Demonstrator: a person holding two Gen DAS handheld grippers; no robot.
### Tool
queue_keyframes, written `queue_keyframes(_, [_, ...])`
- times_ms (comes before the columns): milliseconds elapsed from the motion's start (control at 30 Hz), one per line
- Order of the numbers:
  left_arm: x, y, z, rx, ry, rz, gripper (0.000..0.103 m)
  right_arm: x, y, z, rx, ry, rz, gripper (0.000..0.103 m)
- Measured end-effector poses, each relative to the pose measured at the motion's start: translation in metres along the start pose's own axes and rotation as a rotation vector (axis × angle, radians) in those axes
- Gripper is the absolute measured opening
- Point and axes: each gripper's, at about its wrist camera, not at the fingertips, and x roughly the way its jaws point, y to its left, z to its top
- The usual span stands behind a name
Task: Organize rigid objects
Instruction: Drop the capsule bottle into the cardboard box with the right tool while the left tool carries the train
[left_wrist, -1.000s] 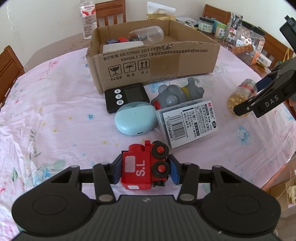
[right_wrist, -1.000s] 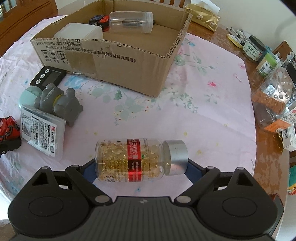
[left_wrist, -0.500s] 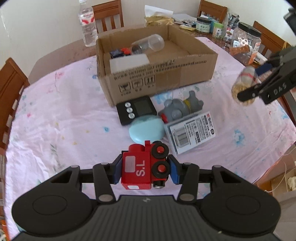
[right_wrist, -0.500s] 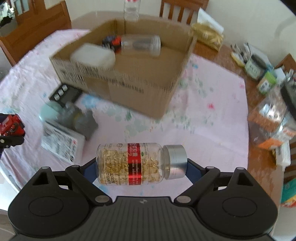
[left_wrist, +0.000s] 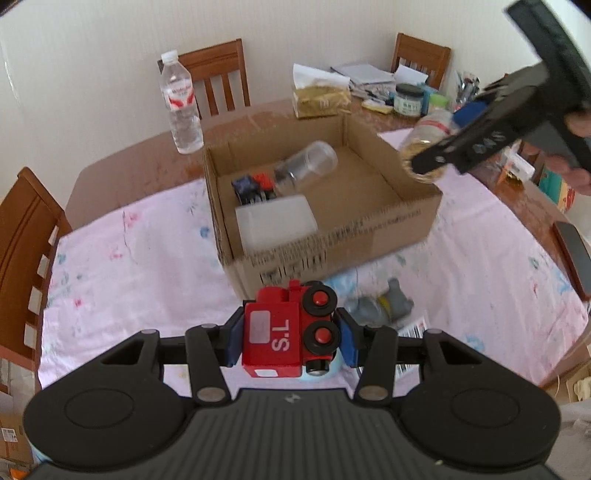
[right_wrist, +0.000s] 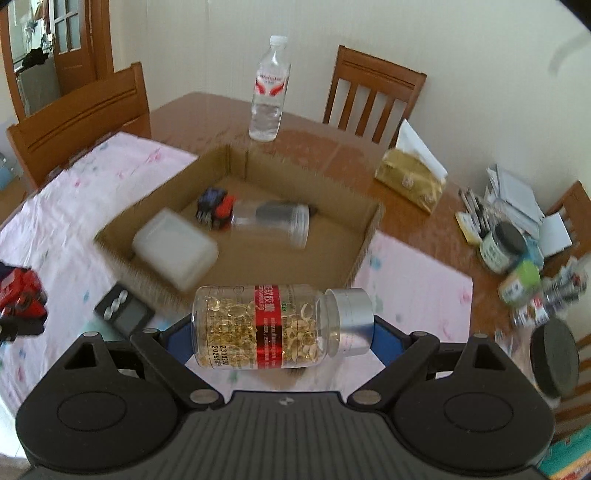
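Risen well clear of the tablecloth since a second ago, both claws, each carrying its load up from cloth level toward the cardboard box

Left gripper: clamped on the red toy train, blue pads pressing its two sides, train lifted and hanging just short of the box's near wall. Ahead of this claw, inside the box: a white case, a small dark toy, a clear jar on its side. Below and to the right of it, on the cloth: a grey toy animal

Right gripper: jaws wide but closed on the capsule bottle, held crosswise, silver cap to the right, hanging just before the box's near corner; open floor of the box ahead and slightly left

Step in hand, as judged: carry phase, both loads on the way to the box. Next move calls for going forward over the near wall, lowering into the bare right half of the floor, then releasing, and keeping the two claws apart over the box
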Motion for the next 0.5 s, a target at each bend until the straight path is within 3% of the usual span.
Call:
queue_keyframes(300, [0.006,0.003,0.021,-0.019,-0.017,0.036,0.049,0.055,-0.007,0.046,-0.033,0.010,0.019,0.095])
queue_keyframes(400, [0.009,0.003,0.025,-0.017,-0.009,0.043,0.049,0.070,-0.007,0.055,-0.049,0.013,0.008,0.103])
queue_keyframes(500, [0.013,0.003,0.029,-0.013,-0.004,0.041,0.049,0.069,-0.007,0.055,-0.043,0.000,0.020,0.103])
